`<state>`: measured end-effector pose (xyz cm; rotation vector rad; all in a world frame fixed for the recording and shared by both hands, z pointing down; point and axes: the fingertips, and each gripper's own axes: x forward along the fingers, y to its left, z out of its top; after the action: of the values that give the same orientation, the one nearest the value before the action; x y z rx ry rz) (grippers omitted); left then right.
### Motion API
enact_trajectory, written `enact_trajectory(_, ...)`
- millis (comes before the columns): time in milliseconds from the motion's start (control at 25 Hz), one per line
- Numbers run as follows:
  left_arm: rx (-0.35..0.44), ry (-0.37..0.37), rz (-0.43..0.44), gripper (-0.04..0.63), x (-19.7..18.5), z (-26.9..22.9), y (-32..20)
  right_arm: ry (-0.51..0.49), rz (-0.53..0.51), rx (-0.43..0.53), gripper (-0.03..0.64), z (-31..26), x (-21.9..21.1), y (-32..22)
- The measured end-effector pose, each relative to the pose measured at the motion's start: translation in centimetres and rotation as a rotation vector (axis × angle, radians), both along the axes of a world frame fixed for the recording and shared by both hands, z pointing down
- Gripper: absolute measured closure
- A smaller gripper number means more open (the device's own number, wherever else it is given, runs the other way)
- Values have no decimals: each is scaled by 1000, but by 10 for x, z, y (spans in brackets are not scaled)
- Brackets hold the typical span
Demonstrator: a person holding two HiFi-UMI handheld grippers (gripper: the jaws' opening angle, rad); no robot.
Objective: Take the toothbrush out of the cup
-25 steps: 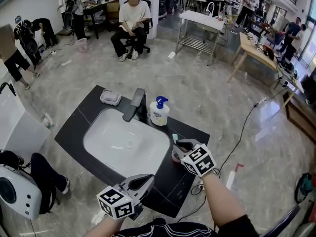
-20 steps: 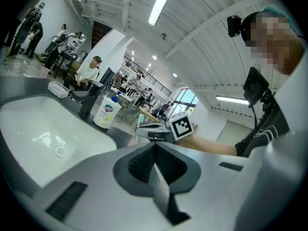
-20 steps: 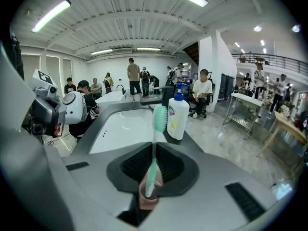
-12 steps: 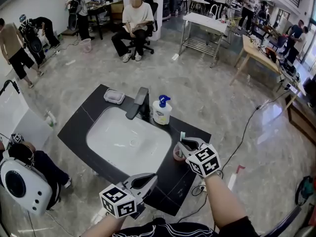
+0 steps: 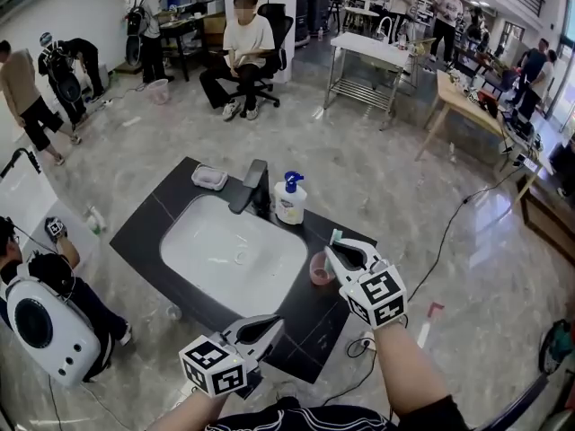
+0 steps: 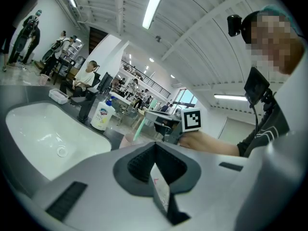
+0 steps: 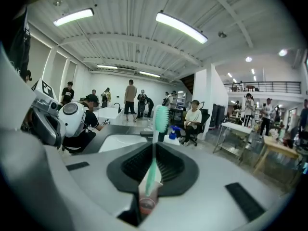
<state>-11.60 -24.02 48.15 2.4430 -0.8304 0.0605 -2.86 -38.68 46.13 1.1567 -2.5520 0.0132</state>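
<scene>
My right gripper (image 5: 336, 251) is shut on a mint-green toothbrush (image 5: 335, 237), which stands upright with its bristle head on top. In the right gripper view the handle (image 7: 153, 170) runs down between the jaws, and a pinkish round rim (image 7: 146, 205) shows below them. The pink cup (image 5: 321, 268) stands on the black counter (image 5: 144, 232), just left of and below this gripper. I cannot tell whether the brush's lower end is clear of the cup. My left gripper (image 5: 272, 324) hangs near the counter's front edge, shut with nothing in it. Its own view shows the brush (image 6: 138, 128) and the cup (image 6: 125, 139).
A white basin (image 5: 235, 257) fills the counter's middle, with a dark faucet (image 5: 248, 187) behind it. A white pump bottle with a blue top (image 5: 290, 201) and a soap dish (image 5: 209, 177) stand at the back. Several people, tables and a floor cable surround the counter.
My right gripper has risen with the toothbrush, whose head now stands higher above the cup. The left gripper has barely shifted.
</scene>
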Motion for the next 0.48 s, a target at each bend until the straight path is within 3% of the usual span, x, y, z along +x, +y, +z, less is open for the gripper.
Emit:
enact_trajectory(280, 40, 6, 1, 591, 16, -16, 27, -106, -19, 96, 586, -53, 10, 47)
enact_trajectory(480, 68, 15, -5, 591, 29, -28, 52, -169, -28, 104, 586, -66, 28, 97)
